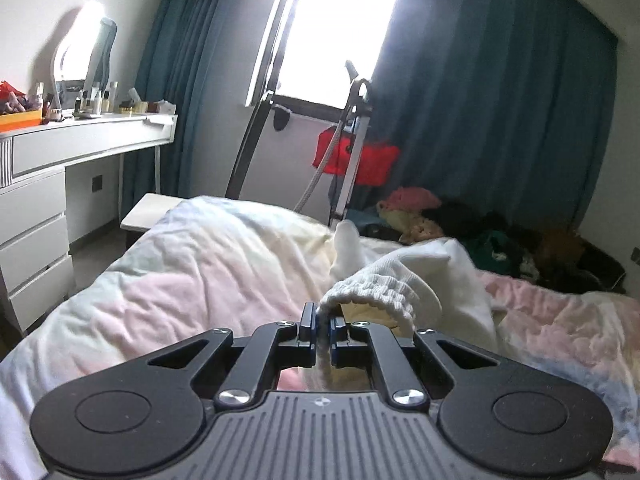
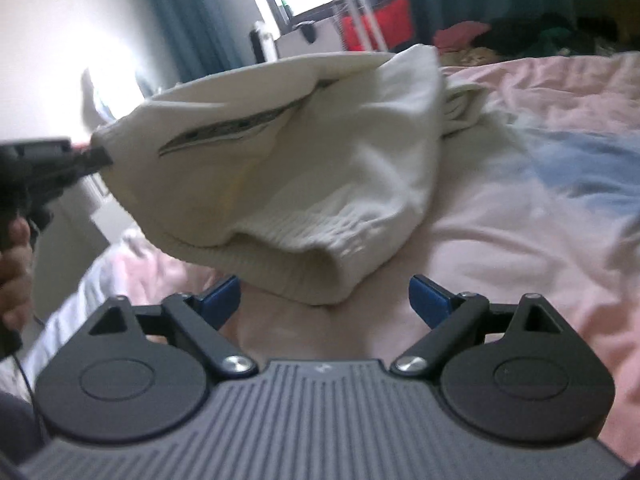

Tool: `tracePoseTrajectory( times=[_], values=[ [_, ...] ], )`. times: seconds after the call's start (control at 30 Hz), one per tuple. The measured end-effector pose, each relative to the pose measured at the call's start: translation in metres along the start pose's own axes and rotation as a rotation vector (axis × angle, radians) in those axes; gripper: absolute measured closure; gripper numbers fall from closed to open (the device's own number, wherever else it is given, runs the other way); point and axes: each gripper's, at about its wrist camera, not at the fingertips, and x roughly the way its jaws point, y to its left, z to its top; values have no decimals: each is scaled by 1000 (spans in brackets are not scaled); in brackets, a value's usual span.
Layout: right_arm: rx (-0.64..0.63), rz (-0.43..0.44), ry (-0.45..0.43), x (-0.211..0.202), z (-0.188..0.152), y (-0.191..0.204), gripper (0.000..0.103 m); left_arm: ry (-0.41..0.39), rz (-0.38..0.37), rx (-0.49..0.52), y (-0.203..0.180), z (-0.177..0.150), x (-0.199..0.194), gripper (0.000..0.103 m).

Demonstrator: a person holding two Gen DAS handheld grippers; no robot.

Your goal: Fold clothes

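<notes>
A white knit garment [image 1: 400,280] with a ribbed elastic hem lies partly lifted over the pink and white duvet [image 1: 180,272]. My left gripper [image 1: 323,330] is shut on the garment's ribbed edge. In the right wrist view the same garment [image 2: 312,152] hangs stretched from the left gripper [image 2: 94,160] at the left edge, its ribbed hem drooping to the duvet [image 2: 500,208]. My right gripper [image 2: 325,300] is open and empty, just below and in front of that hem.
A white dresser [image 1: 48,184] with bottles stands to the left of the bed. A pile of coloured clothes [image 1: 460,224] lies at the bed's far side by teal curtains [image 1: 500,100]. A red bag [image 1: 360,156] hangs on a stand near the window.
</notes>
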Motion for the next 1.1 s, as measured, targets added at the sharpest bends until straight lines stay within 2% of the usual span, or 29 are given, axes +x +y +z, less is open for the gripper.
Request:
tracePoseTrajectory(
  times=[0.13, 0.27, 0.33, 0.47, 0.57, 0.73, 1.0, 1.03, 1.1],
  values=[
    [66, -51, -6, 26, 3, -8, 33, 1, 5, -16, -5, -5, 18, 96],
    [87, -44, -30, 46, 1, -11, 34, 1, 8, -26, -7, -7, 29, 96],
    [80, -45, -61, 47, 1, -7, 41, 9, 12, -21, -6, -9, 33, 96],
    [19, -61, -85, 44, 4, 4, 63, 45, 6, -28, 2, -11, 45, 96],
    [5, -87, -77, 37, 10, 6, 70, 46, -28, -35, 10, -14, 46, 96],
    [-4, -121, -137, 14, 23, 9, 81, 86, -59, -93, 20, -16, 48, 96],
    [-63, -165, -308, -67, 41, 22, 84, 189, -160, -247, 26, -16, 42, 92],
    [-73, -167, -313, -77, 39, 22, 84, 210, -172, -280, 26, -16, 42, 92],
    [-68, -173, -270, -84, 33, 17, 84, 259, -180, -347, 28, -18, 43, 93]
  ],
)
